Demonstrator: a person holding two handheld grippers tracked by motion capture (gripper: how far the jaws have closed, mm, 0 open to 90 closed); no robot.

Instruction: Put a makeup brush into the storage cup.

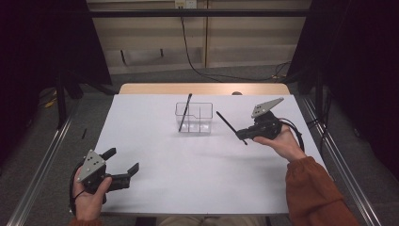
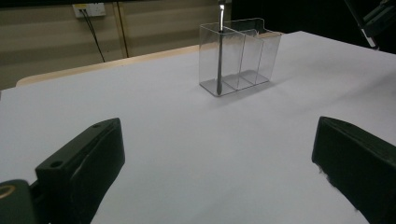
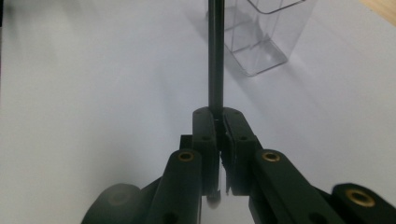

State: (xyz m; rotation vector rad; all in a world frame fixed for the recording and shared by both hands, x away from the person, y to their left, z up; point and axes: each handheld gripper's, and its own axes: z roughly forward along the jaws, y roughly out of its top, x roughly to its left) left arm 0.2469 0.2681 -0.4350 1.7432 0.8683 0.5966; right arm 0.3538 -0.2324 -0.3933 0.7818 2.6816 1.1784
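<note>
Left tool (image 1: 123,162) rests low at the near left of the white surface (image 1: 188,165), jaws spread wide, nothing between them. Mid-surface stands a clear divided holder (image 1: 194,117); one dark utensil (image 1: 185,112) leans in its left compartment, top end cut off in the left gripper view. Right tool (image 1: 244,134), just right of the holder, is clenched on a thin black rod (image 1: 230,126) angled toward the holder. The rod's far tip runs out of frame in the right gripper view.
</note>
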